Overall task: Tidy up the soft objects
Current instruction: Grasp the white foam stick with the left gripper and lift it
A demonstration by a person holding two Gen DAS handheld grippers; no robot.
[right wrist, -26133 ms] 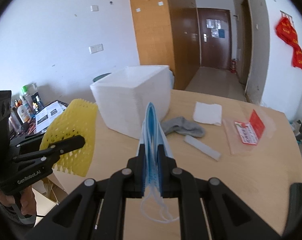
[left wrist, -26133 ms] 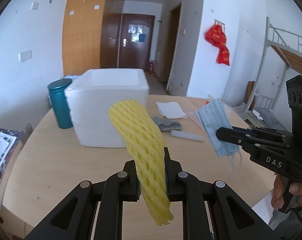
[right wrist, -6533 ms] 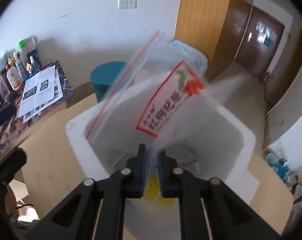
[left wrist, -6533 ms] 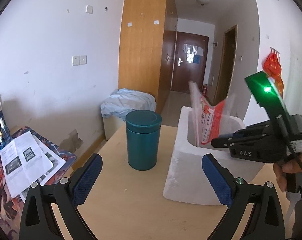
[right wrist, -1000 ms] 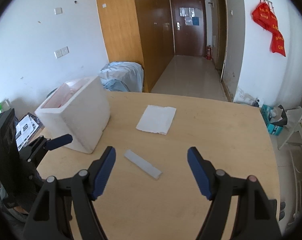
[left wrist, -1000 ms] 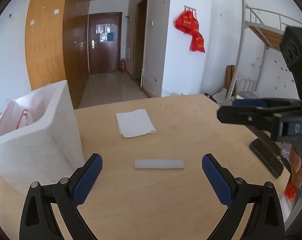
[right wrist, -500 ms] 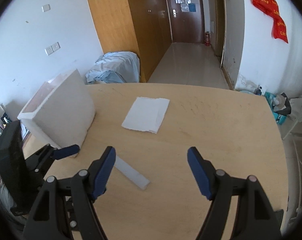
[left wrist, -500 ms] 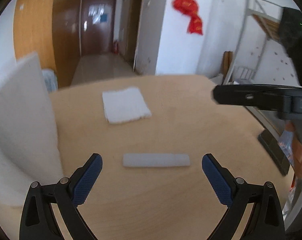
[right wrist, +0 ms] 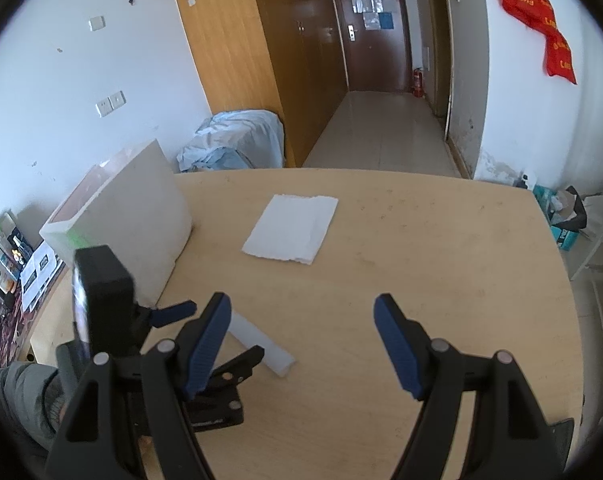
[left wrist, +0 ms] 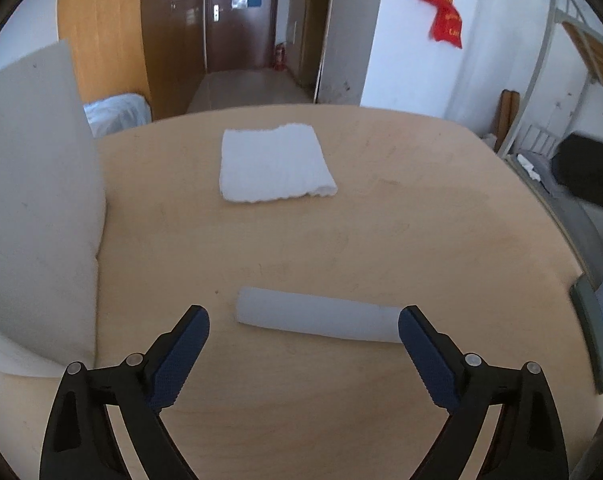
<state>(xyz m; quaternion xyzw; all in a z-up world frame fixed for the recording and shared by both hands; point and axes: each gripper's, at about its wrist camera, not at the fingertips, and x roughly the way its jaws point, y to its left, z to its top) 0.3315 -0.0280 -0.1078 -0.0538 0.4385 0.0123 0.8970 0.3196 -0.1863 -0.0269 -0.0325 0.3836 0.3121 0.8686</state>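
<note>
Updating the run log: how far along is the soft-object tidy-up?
Done: the white foam box already holds a pinkish bag at its rim. In hand: nothing; the left gripper, open, brackets the white foam strip; the right gripper is open. Left: strip and folded white cloth on the table.

On the round light-wood table (right wrist: 421,240), a white foam box (right wrist: 141,216) stands at the left. Right of it lies a flat folded white cloth (right wrist: 291,232); nearer, a pale grey foam strip (right wrist: 261,346) sits between the black left gripper's (right wrist: 217,330) spread fingers. The right gripper (right wrist: 301,332) hovers wide and empty.
</note>
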